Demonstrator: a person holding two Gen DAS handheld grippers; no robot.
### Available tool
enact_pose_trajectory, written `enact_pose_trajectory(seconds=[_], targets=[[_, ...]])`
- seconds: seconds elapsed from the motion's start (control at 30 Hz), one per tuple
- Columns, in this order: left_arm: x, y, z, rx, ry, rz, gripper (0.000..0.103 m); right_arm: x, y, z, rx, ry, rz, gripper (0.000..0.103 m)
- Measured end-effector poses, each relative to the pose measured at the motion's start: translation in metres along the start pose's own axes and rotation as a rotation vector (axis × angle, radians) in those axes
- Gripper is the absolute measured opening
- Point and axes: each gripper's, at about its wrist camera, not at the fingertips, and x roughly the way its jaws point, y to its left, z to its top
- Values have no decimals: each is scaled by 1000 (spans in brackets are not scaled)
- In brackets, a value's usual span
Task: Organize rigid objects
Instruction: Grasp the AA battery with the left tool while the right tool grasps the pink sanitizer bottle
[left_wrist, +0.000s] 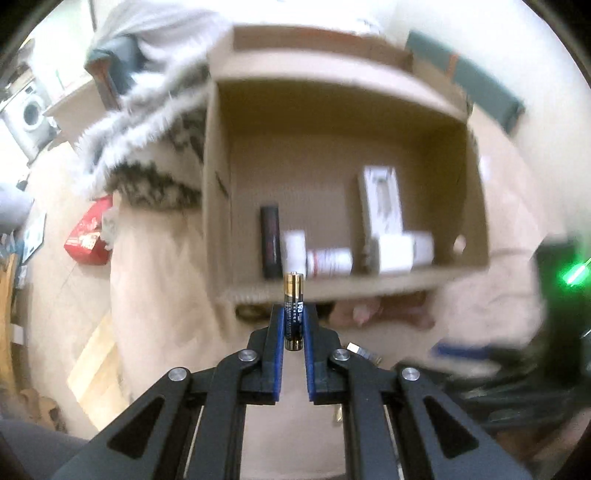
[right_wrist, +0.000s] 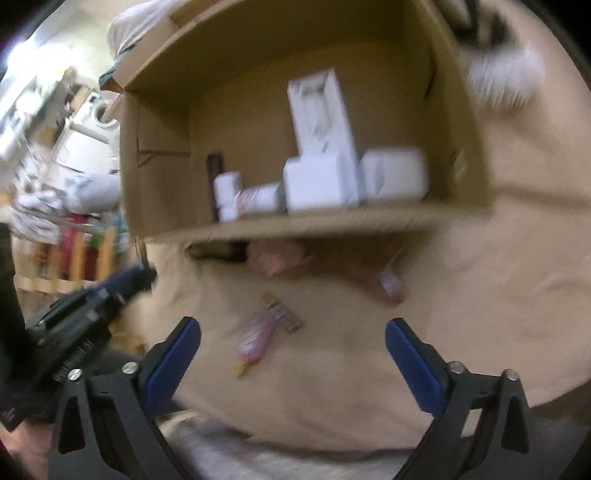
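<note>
My left gripper (left_wrist: 293, 314) is shut on a small blue and gold battery (left_wrist: 293, 295), held upright just in front of the near wall of an open cardboard box (left_wrist: 218, 177). The box holds white boxes (left_wrist: 382, 199), a white bottle (left_wrist: 328, 262) and a black tube (left_wrist: 269, 240). My right gripper (right_wrist: 293, 332) is open and empty over the beige cloth, short of the same box (right_wrist: 155, 192). Between its fingers lie another battery (right_wrist: 282, 314) and a pink packet (right_wrist: 255, 336). The left gripper shows at the left of the right wrist view (right_wrist: 92, 306).
A beige cloth (right_wrist: 461, 314) covers the surface. A fur-trimmed garment (left_wrist: 140, 140) lies left of the box. A red packet (left_wrist: 88, 236) lies further left. Pinkish items (right_wrist: 389, 284) lie under the box's front flap.
</note>
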Motion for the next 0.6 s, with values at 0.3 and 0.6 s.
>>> enact_pose_trajectory(seconds=[0.3, 0.6], targets=[[1, 18, 6, -70, 8, -47, 9, 44, 16, -11, 58, 88, -7, 56], [13, 20, 0, -87, 52, -64, 9, 86, 42, -17, -21, 90, -193, 54]])
